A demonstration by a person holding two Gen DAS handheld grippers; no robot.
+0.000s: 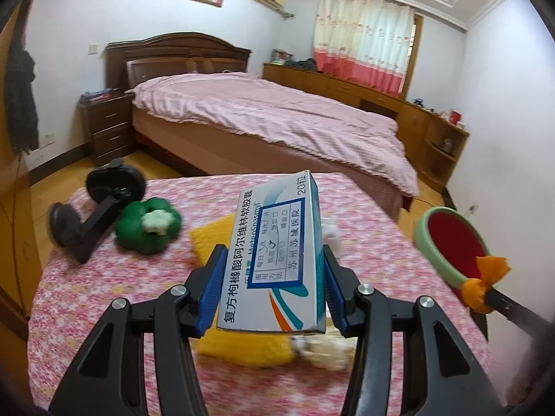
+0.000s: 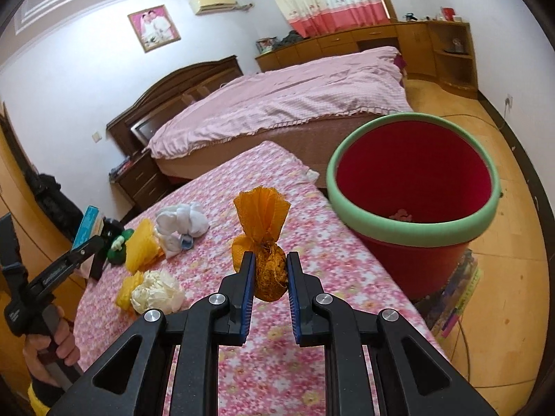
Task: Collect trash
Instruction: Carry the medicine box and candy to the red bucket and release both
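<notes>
My left gripper (image 1: 274, 260) is shut on a white and blue medicine box (image 1: 277, 256) and holds it above the pink floral table (image 1: 104, 298). My right gripper (image 2: 270, 270) is shut on an orange net pouch (image 2: 267, 270) and holds it over the table, left of a red bin with a green rim (image 2: 412, 180). The bin (image 1: 451, 239) and pouch (image 1: 482, 280) also show at the right of the left wrist view. Yellow net wrap (image 2: 142, 246), white crumpled tissue (image 2: 180, 228) and a cream paper ball (image 2: 156, 294) lie on the table.
A green toy pepper (image 1: 149, 225) and a black suction-cup holder (image 1: 93, 208) lie at the table's left. A bed with a pink cover (image 1: 263, 114) stands behind the table. The bin stands beside the table's right edge over wooden floor (image 2: 503, 277).
</notes>
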